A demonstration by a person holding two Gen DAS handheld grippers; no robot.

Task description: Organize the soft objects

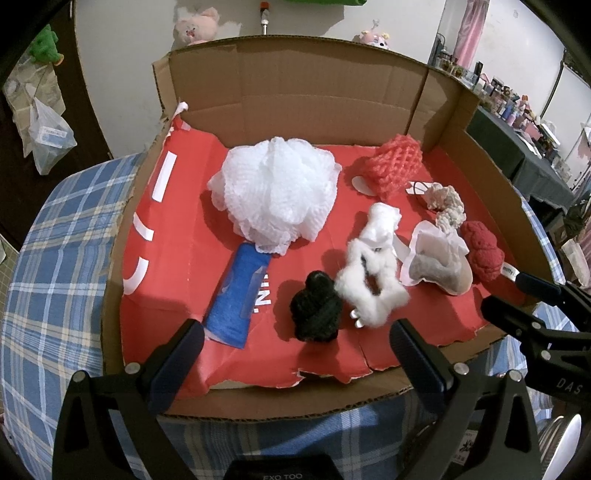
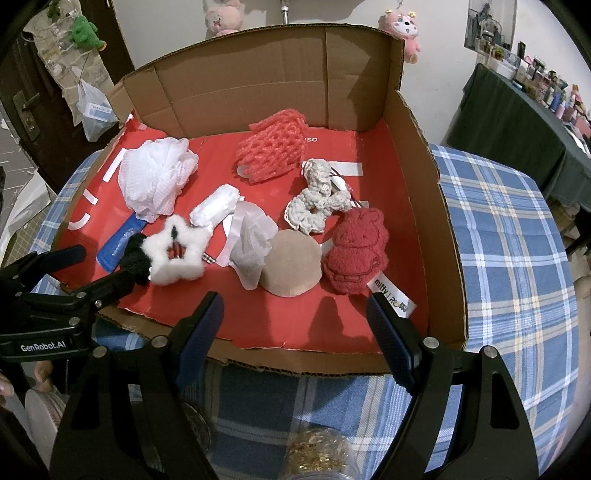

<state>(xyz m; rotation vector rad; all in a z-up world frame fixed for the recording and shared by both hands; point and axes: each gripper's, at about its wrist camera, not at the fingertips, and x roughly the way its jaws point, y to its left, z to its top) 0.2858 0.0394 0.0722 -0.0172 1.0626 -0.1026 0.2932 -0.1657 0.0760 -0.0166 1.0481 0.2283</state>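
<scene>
An open cardboard box (image 1: 295,92) with a red floor holds soft things. In the left wrist view: a white mesh pouf (image 1: 273,188), a blue towel roll (image 1: 238,295), a black knitted scrunchie (image 1: 316,306), a white fluffy star clip (image 1: 373,284), a red foam net (image 1: 397,162). My left gripper (image 1: 295,350) is open and empty at the box's near edge, just before the black scrunchie. In the right wrist view: a red plush bunny (image 2: 356,251), a beige round puff (image 2: 291,267), a cream crochet scrunchie (image 2: 317,201). My right gripper (image 2: 293,321) is open and empty just before the puff and bunny.
The box stands on a blue plaid tablecloth (image 2: 509,258). Its tall back wall (image 2: 258,81) and right wall (image 2: 424,206) bound the objects. A white tissue pack (image 2: 216,208) and paper pouch (image 2: 251,243) lie mid-box. Plush toys (image 2: 402,27) hang on the wall behind.
</scene>
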